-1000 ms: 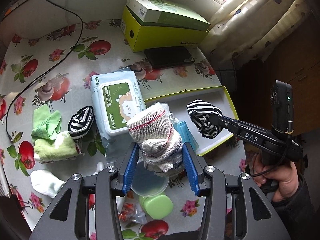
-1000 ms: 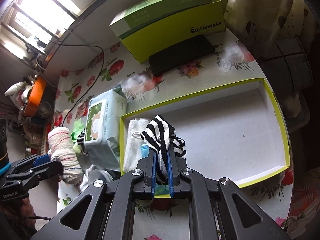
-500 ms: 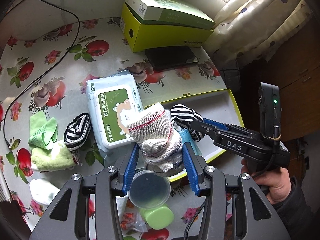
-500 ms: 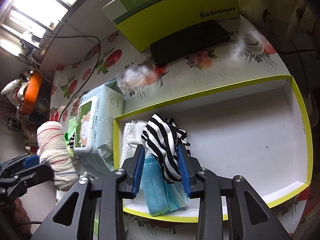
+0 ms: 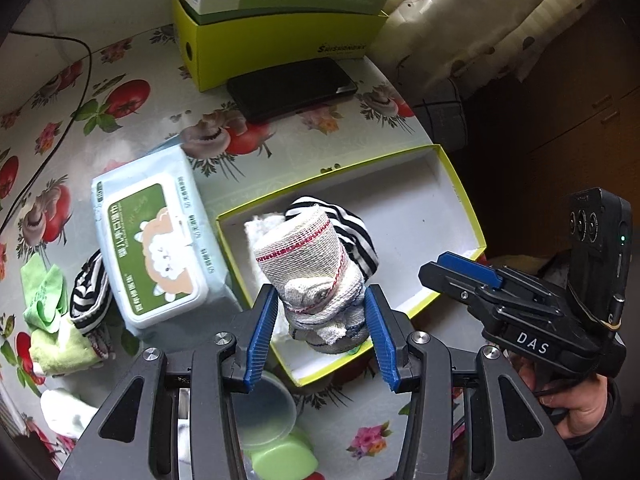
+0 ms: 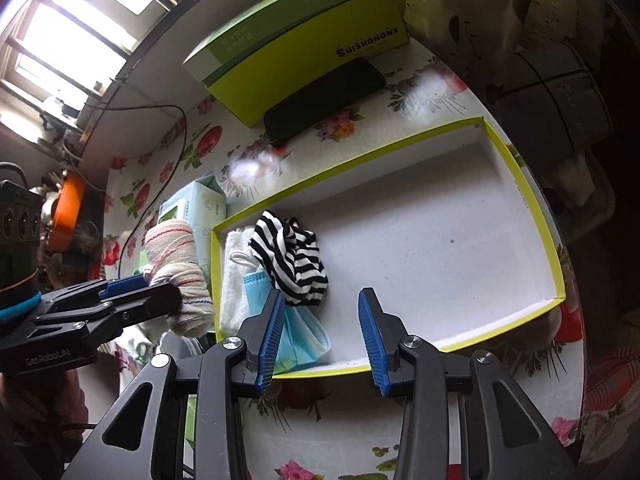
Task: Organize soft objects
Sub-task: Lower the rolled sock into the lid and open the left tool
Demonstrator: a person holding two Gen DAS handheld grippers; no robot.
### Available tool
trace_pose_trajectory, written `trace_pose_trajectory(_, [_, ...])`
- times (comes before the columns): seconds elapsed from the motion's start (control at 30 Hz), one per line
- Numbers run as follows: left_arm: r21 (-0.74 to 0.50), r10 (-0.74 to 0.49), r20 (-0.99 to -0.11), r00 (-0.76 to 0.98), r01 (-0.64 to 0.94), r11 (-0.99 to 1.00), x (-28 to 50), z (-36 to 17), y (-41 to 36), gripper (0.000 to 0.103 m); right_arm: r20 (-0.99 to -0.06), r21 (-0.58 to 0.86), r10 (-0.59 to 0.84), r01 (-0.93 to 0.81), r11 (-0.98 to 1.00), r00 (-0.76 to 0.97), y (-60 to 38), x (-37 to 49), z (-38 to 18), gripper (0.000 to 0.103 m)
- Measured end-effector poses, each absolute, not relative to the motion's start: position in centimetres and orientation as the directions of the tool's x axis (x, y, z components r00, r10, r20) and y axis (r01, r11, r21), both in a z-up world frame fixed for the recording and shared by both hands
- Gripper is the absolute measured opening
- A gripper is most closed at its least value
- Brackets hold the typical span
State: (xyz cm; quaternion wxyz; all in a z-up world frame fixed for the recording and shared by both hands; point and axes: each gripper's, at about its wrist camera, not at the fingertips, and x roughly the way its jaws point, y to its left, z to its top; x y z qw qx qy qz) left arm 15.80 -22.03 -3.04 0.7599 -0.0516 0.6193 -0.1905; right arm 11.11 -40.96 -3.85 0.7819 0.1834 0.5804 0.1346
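A table [image 5: 132,128] in a fruit-and-flower oilcloth is filling both views, with spotted curtains [image 5: 460,28] hanging at the upper right and a bright window [image 6: 80,20] glowing at the upper left of the right wrist view. A yellow-green box [image 5: 276,40] is standing at the top with a black phone [image 5: 292,86] lying just before it.

The shallow yellow-rimmed tray [image 6: 516,168] is sitting mid-frame; at its left end a white cloth [image 6: 234,276], a blue face mask [image 6: 296,332] and a striped sock [image 6: 292,260] are lying together. Left of the tray a wet-wipes pack [image 5: 152,248] is resting, with a second striped sock [image 5: 90,292] and green cloths [image 5: 48,312] beyond it.

The left gripper [image 5: 320,320] is clamping a rolled white rag [image 5: 312,276], which is now hanging over the tray's left end rather than over the table beside it as before. The right gripper [image 6: 320,332] has just been opening; its jaws are standing apart with nothing between them, and the striped sock it gripped a second ago is now lying in the tray.
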Motion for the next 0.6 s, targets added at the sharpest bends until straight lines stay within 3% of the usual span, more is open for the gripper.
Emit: trace_pose_trajectory(0.6, [-0.361,-0.399,-0.916,0.046,0.342,0.868,17.4,-6.5,-29.5,0.046,-0.86,0.442,0.396,0.081,0.894,0.323,-44.8,9.6,-3.7,0.037])
